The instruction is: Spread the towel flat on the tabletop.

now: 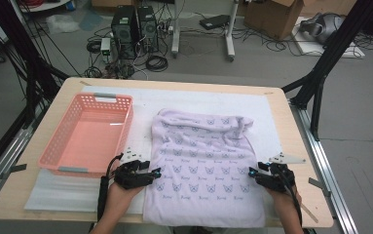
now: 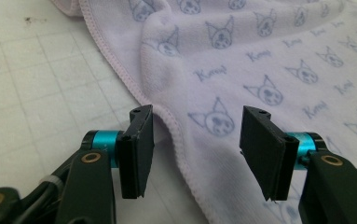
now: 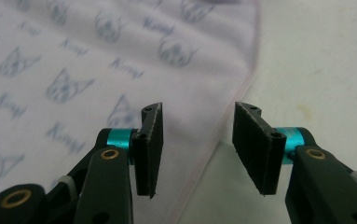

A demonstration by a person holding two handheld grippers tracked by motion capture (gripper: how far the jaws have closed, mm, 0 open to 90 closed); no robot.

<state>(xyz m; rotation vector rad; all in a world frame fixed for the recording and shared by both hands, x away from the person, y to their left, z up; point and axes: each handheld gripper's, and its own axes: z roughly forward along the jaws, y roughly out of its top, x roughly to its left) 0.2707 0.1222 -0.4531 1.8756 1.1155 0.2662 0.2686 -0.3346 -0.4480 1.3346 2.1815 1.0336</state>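
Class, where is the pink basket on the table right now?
In the high view the pink basket sits on the table's left half, just left of the towel and beyond the left gripper.

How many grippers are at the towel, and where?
2. The left gripper is at the lilac towel's left edge near the pink basket; the right gripper is at its right edge. Both stand open.

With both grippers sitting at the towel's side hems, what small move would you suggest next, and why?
Probably close both at once. The left gripper and right gripper stand open, each straddling a side hem of the lilac cat-print towel, which lies flat beside the empty pink plastic basket. Neither grips cloth yet.
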